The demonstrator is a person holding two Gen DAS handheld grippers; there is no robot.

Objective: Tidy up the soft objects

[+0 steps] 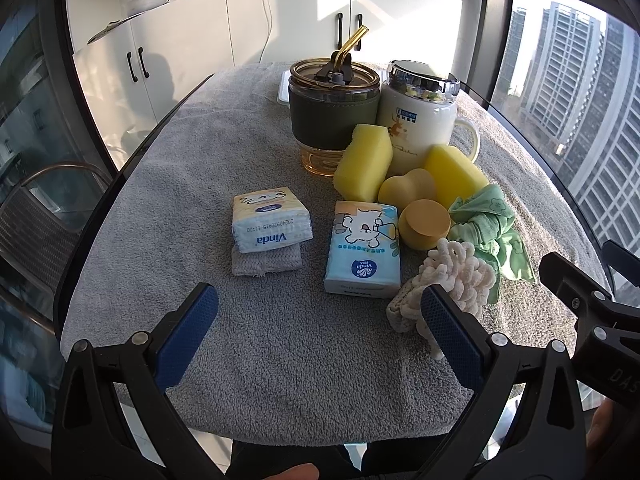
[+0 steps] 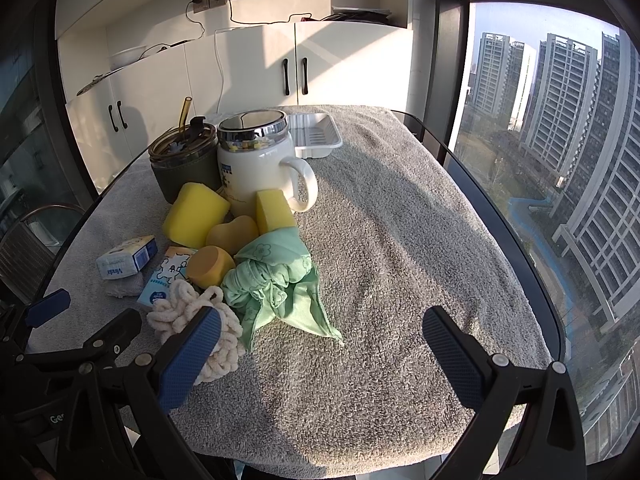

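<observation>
Soft things crowd the grey towel: two yellow sponges [image 1: 363,162] [image 1: 454,176], a heart-shaped puff [image 1: 406,188], a round puff [image 1: 424,224], a knotted green cloth [image 1: 486,224], a cream chenille cloth [image 1: 448,280], a folded grey cloth [image 1: 266,262] under a Vinda tissue pack [image 1: 272,218], and a blue tissue pack [image 1: 362,254]. My left gripper [image 1: 318,336] hangs open near the front edge, its right finger in front of the cream cloth. My right gripper [image 2: 322,344] is open too, over bare towel beside the green cloth [image 2: 276,284] and cream cloth [image 2: 192,312].
A green-sleeved glass cup with a straw [image 1: 334,110] and a white lidded mug [image 1: 420,120] stand behind the sponges. A white plastic tray [image 2: 316,134] sits at the far edge. The towel's right half [image 2: 420,240] is bare. Cabinets behind, a window to the right.
</observation>
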